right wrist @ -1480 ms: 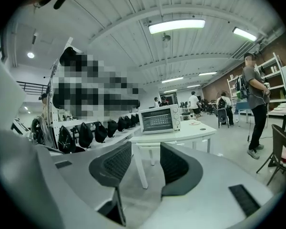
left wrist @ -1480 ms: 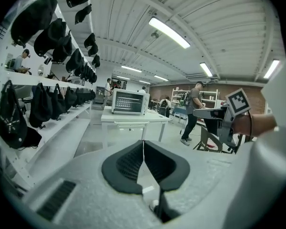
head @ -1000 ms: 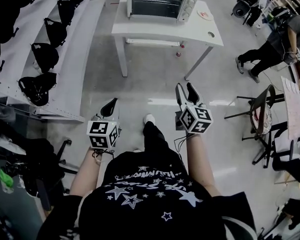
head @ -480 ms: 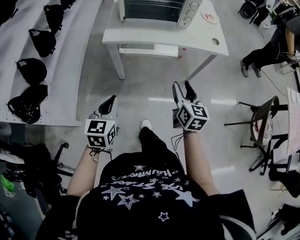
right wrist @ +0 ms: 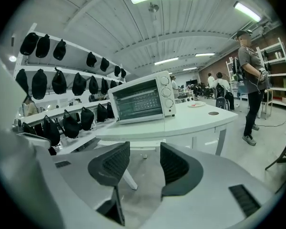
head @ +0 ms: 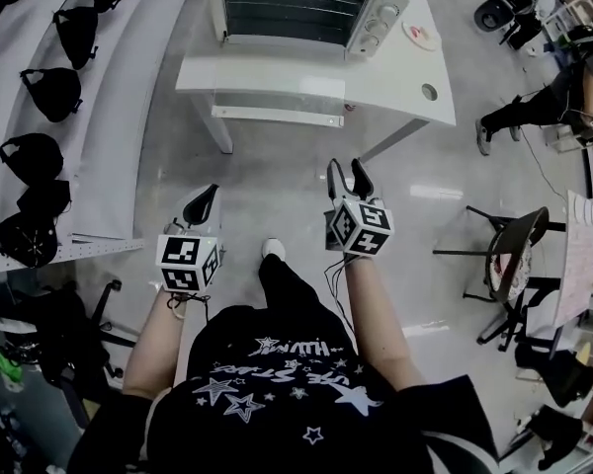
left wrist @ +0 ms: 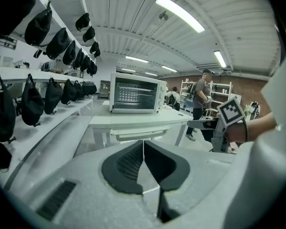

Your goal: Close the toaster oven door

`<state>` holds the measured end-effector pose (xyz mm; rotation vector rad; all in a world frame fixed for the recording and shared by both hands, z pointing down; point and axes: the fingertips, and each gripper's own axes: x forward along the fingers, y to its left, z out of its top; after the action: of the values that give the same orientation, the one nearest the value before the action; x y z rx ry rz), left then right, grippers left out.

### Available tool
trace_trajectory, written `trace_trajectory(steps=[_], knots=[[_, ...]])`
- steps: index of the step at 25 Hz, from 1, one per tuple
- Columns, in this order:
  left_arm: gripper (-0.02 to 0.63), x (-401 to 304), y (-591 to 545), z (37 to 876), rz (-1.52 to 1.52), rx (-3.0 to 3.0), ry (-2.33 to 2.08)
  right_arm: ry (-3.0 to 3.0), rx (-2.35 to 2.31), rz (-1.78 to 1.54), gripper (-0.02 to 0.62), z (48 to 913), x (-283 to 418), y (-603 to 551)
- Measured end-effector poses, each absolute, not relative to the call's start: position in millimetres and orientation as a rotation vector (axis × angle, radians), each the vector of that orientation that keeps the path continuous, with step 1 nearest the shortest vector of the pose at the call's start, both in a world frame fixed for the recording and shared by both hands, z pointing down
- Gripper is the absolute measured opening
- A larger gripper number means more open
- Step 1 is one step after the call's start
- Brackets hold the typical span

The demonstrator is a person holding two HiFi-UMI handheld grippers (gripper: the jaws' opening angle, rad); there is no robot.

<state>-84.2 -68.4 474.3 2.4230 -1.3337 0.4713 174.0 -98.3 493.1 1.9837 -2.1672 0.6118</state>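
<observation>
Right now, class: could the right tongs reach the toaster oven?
Probably not yet: the right tongs, empty jaws just closing a little, hang over the floor, short of the table bearing the toaster oven. Nothing blocks the way forward.

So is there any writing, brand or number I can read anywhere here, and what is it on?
No text here can be read for certain.
Black shirt: white lettering among stars, upside down and warped, not legible.
Toaster oven: any marks by its knobs are too small to read.
Left cube and right cube: black-and-white square patterns, no words.
</observation>
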Motion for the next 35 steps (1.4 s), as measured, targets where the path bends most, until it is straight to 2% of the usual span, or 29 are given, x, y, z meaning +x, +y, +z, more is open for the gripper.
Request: trace_trajectory(steps=[21, 35], knots=[[0.023, -82, -134, 543, 0.49, 2.258, -1.403, -2.047, 1.97, 0.624, 0.167, 596, 185, -197], [0.023, -76, -146, 552, 0.508, 2.228, -1.412, -2.064, 1.977, 0.528, 0.125, 602, 186, -227]])
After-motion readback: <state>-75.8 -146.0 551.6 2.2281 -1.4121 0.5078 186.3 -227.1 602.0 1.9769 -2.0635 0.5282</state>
